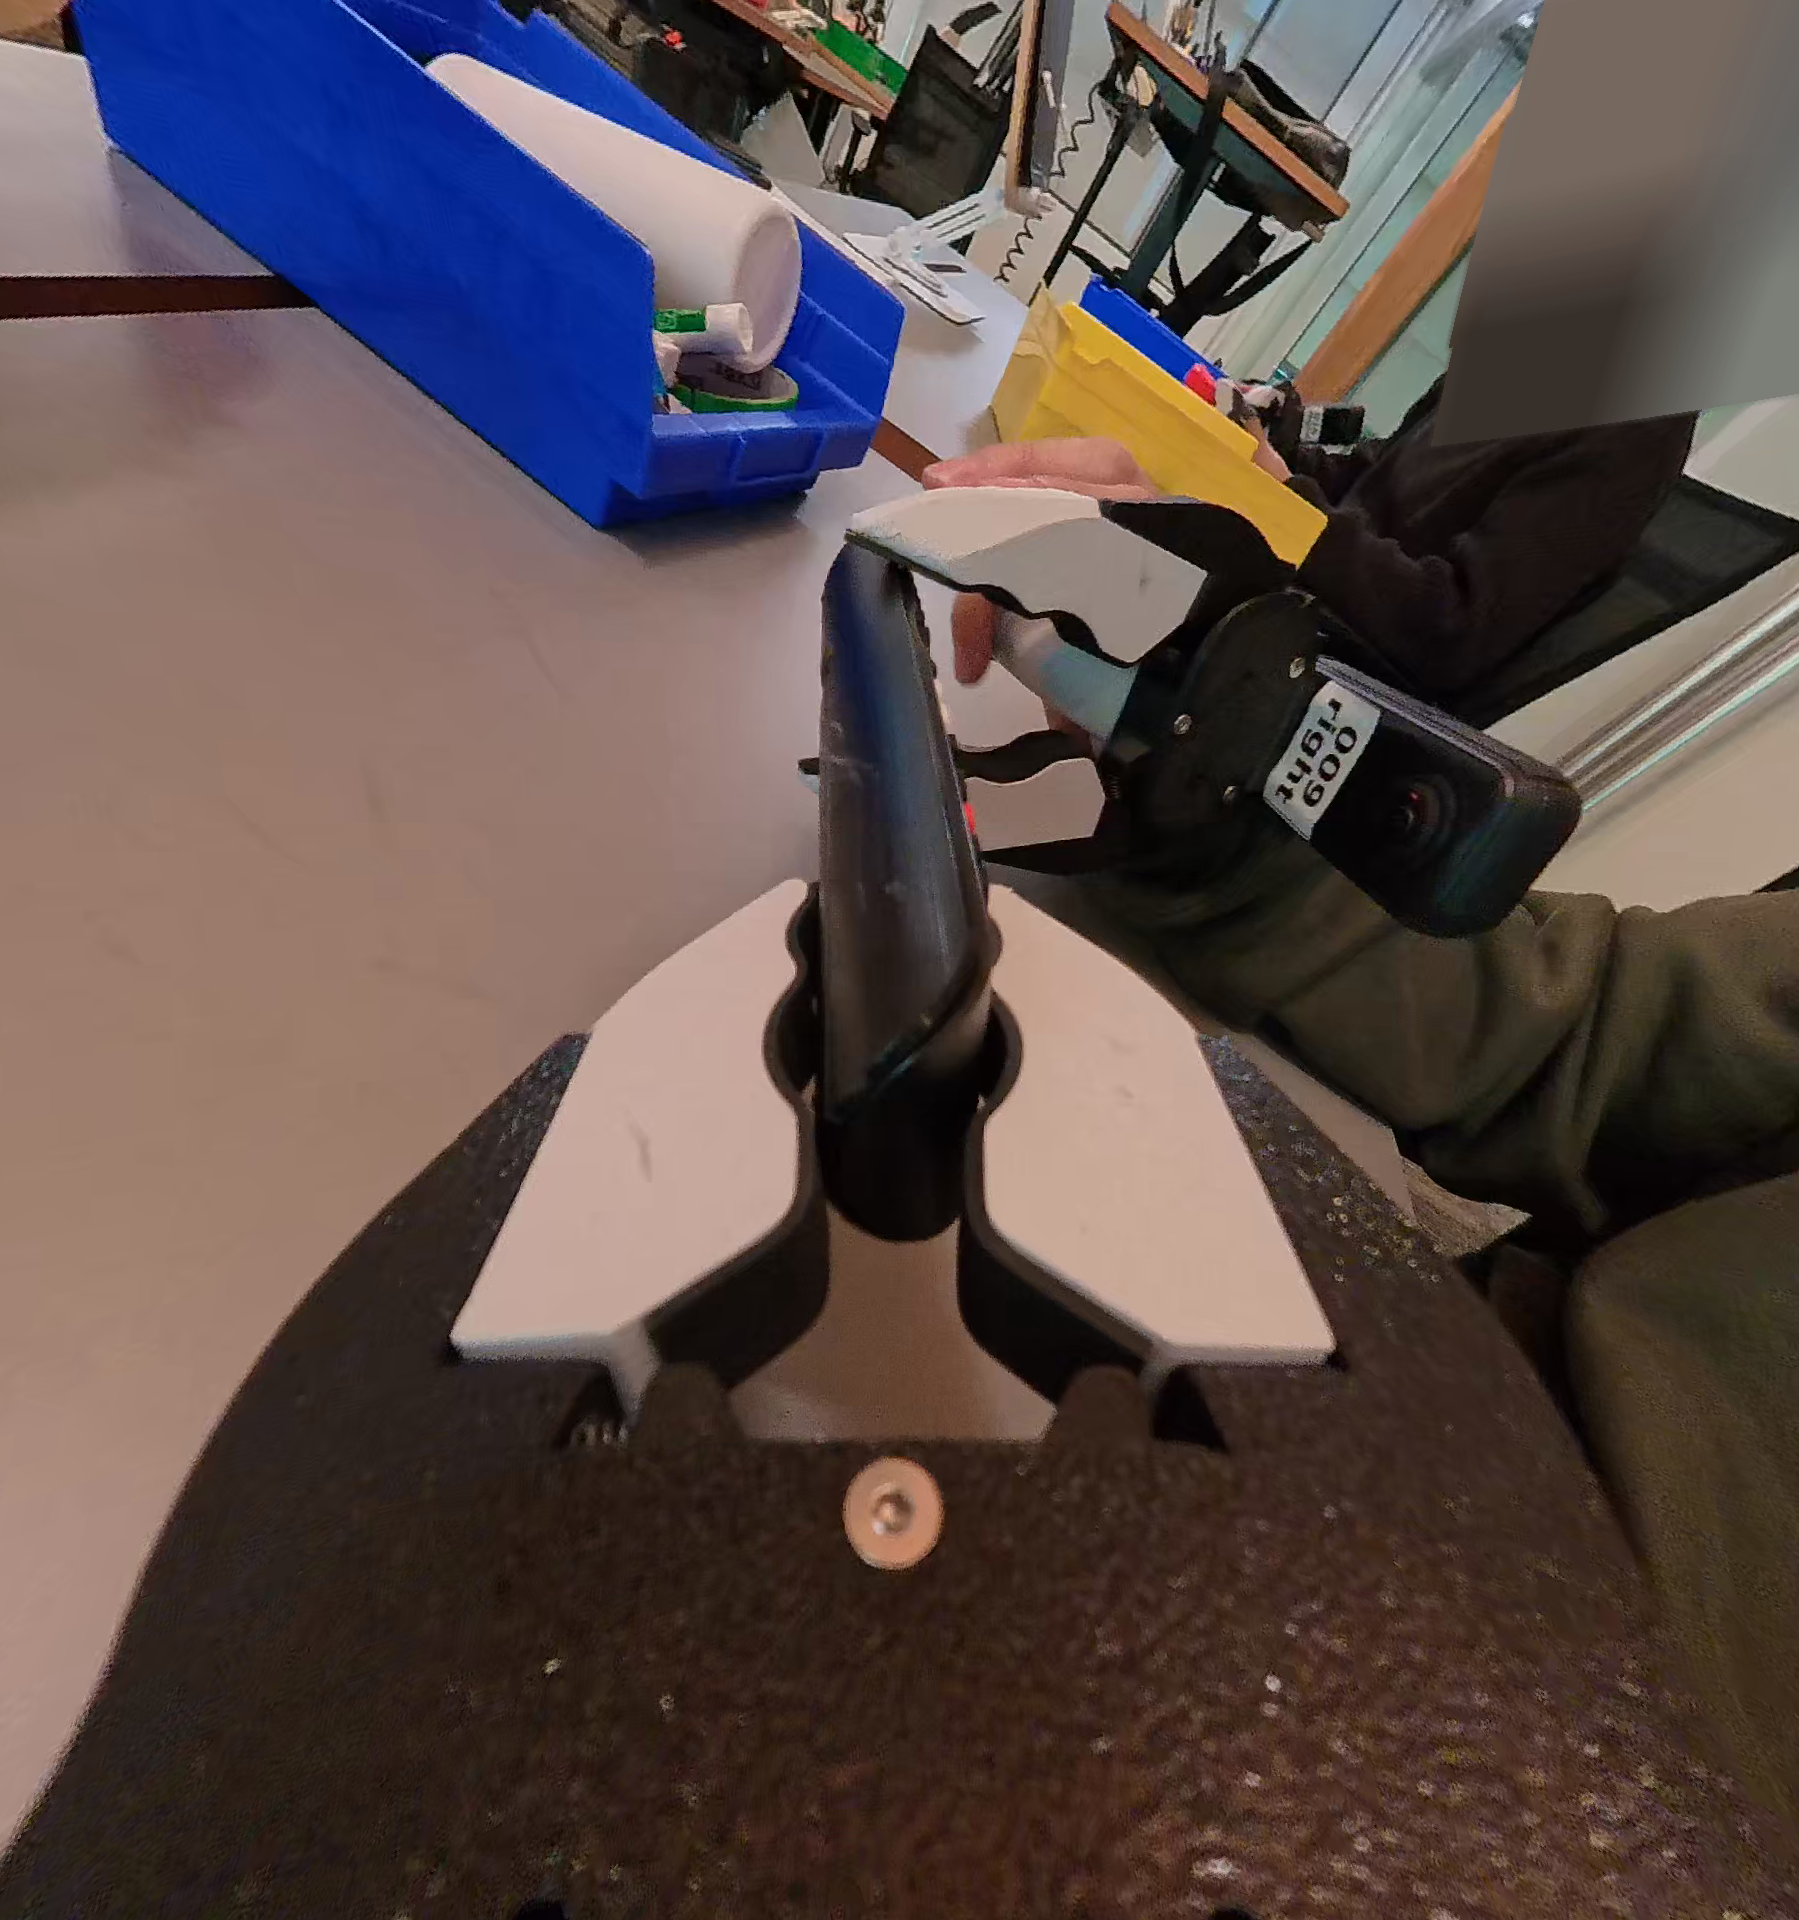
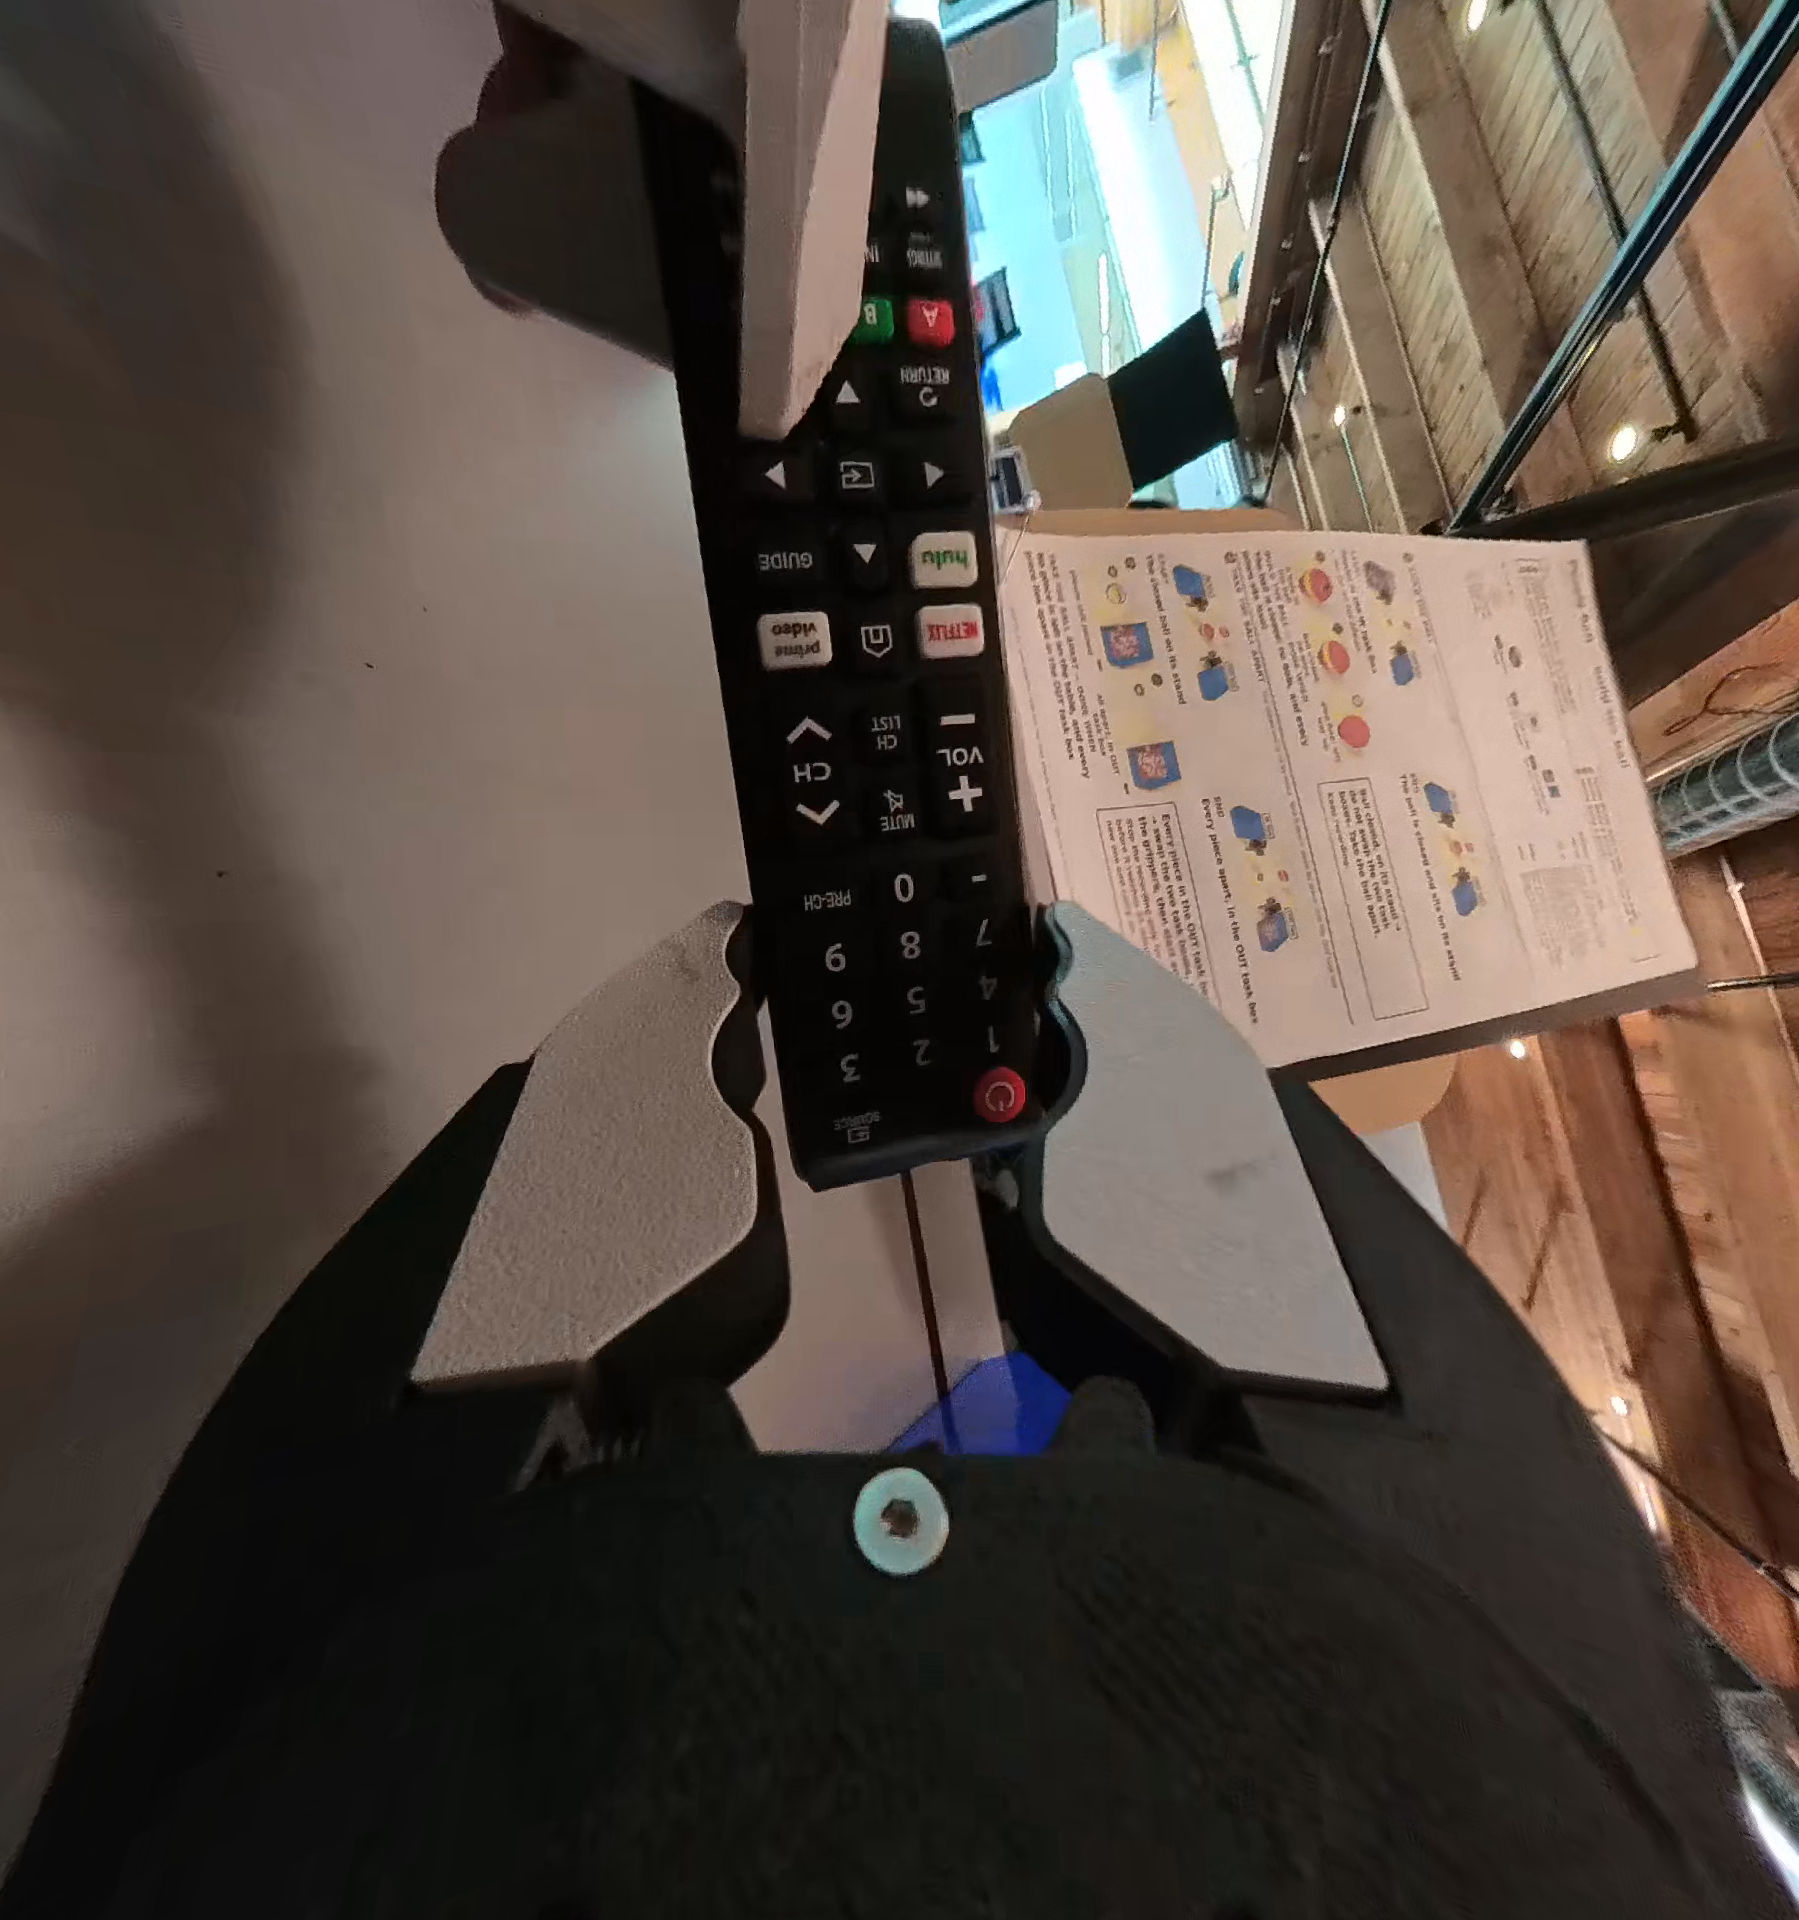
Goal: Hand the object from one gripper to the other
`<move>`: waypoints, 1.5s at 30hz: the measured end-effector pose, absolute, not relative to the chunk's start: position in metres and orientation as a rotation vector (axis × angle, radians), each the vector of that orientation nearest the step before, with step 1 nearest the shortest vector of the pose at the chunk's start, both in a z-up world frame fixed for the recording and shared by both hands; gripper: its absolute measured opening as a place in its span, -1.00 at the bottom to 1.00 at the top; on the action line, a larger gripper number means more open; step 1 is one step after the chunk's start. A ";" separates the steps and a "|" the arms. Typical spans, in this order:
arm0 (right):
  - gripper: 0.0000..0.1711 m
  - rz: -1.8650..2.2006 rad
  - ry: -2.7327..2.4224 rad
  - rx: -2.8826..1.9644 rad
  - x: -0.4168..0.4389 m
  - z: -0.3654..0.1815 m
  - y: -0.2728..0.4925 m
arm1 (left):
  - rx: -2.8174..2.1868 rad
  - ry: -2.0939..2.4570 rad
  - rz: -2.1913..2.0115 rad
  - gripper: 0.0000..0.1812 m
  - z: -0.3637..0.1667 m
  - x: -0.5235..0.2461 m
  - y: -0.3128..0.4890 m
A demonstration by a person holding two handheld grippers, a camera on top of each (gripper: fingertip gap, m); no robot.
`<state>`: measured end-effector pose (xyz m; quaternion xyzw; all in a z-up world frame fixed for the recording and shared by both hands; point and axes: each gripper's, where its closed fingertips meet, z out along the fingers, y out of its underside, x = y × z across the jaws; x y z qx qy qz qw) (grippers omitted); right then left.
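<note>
A black remote control is held in the air between both grippers. My left gripper is shut on its near end, with the fingers pressing on the back and the button face. My right gripper comes in from the right and closes across the width of the far end. In the right wrist view the remote shows its button face. My right gripper is shut on the end with the red power button. One white finger of the left gripper covers the far buttons.
The grey table lies below. A blue bin holds a white roll and tape at the back. A yellow bin and a hand are behind the right gripper. An olive sleeve is at the right. A printed sheet is beyond the remote. The left gripper's tips are roughly 7 centimeters from the right gripper's.
</note>
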<state>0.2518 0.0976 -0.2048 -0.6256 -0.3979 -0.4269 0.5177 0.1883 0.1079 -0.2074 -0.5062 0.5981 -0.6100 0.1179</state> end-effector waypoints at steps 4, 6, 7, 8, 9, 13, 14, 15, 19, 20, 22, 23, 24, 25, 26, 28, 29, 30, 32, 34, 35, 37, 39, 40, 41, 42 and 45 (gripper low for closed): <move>-0.43 -0.994 -0.914 -1.562 0.250 -0.202 0.102 | -1.411 1.665 -1.815 -0.71 -0.195 0.189 0.115; -0.43 -0.854 -0.849 -1.609 0.245 -0.204 0.103 | -1.250 1.555 -1.803 -0.66 -0.177 0.190 0.122; -0.43 -0.783 -0.810 -1.615 0.242 -0.203 0.103 | -1.164 1.499 -1.798 -0.50 -0.167 0.188 0.124; -0.44 -0.715 -0.765 -1.624 0.239 -0.202 0.103 | -1.086 1.453 -1.789 -0.32 -0.157 0.186 0.125; -0.43 -0.626 -0.725 -1.633 0.235 -0.201 0.103 | -1.024 1.422 -1.780 -0.24 -0.150 0.183 0.125; -0.44 -0.225 -0.551 -1.628 0.215 -0.193 0.103 | -0.840 1.385 -1.828 -0.03 -0.133 0.174 0.110; -0.44 -0.133 -0.507 -1.618 0.211 -0.190 0.103 | -0.820 1.377 -1.828 0.03 -0.131 0.174 0.108; -0.45 -0.056 -0.469 -1.610 0.208 -0.187 0.102 | -0.814 1.363 -1.820 0.06 -0.130 0.175 0.107; -0.45 0.170 -0.407 -1.583 0.195 -0.184 0.101 | -0.862 1.341 -1.817 -0.13 -0.135 0.182 0.107; -0.45 0.204 -0.396 -1.576 0.192 -0.183 0.101 | -0.889 1.328 -1.817 -0.23 -0.137 0.184 0.109; -0.45 0.249 -0.386 -1.570 0.187 -0.182 0.102 | -0.901 1.309 -1.834 -0.39 -0.136 0.185 0.112; -0.45 0.250 -0.387 -1.577 0.186 -0.183 0.102 | -0.916 1.317 -1.831 -0.40 -0.135 0.186 0.112; -0.45 0.252 -0.390 -1.582 0.186 -0.184 0.102 | -0.919 1.335 -1.818 -0.41 -0.135 0.185 0.111; -0.45 0.271 -0.382 -1.582 0.185 -0.184 0.102 | -0.920 1.349 -1.798 -0.41 -0.135 0.186 0.110; -0.44 0.288 -0.361 -1.575 0.186 -0.183 0.101 | -0.937 1.347 -1.783 -0.41 -0.133 0.187 0.110; -0.41 0.239 -0.336 -1.536 0.190 -0.179 0.100 | -1.036 1.295 -1.733 -0.41 -0.132 0.192 0.118; -0.33 0.189 -0.343 -1.543 0.192 -0.180 0.101 | -1.106 1.274 -1.708 -0.41 -0.134 0.195 0.123; -0.25 0.117 -0.358 -1.576 0.195 -0.184 0.103 | -1.167 1.255 -1.691 -0.41 -0.135 0.196 0.127; -0.18 -0.078 -0.392 -1.623 0.204 -0.192 0.107 | -1.304 1.194 -1.634 -0.42 -0.140 0.200 0.138; -0.23 -0.244 -0.448 -1.618 0.205 -0.197 0.111 | -1.386 1.146 -1.597 -0.41 -0.143 0.202 0.141; -0.28 -0.306 -0.485 -1.621 0.204 -0.201 0.113 | -1.412 1.126 -1.593 -0.41 -0.145 0.203 0.140; -0.43 -0.381 -0.553 -1.628 0.199 -0.208 0.116 | -1.446 1.101 -1.594 -0.42 -0.148 0.204 0.138; -0.70 -0.453 -0.570 -1.621 0.199 -0.207 0.117 | -1.441 1.100 -1.588 -0.41 -0.150 0.205 0.137; -0.71 -0.474 -0.564 -1.629 0.202 -0.206 0.118 | -1.422 1.107 -1.588 -0.41 -0.149 0.205 0.138; -0.71 -0.454 -0.560 -1.628 0.202 -0.203 0.118 | -1.384 1.108 -1.606 -0.40 -0.146 0.204 0.138; -0.72 -0.411 -0.537 -1.614 0.201 -0.198 0.118 | -1.325 1.108 -1.645 -0.39 -0.140 0.202 0.136; -0.73 -0.086 -0.440 -1.596 0.191 -0.189 0.113 | -1.108 1.174 -1.782 -0.29 -0.124 0.192 0.123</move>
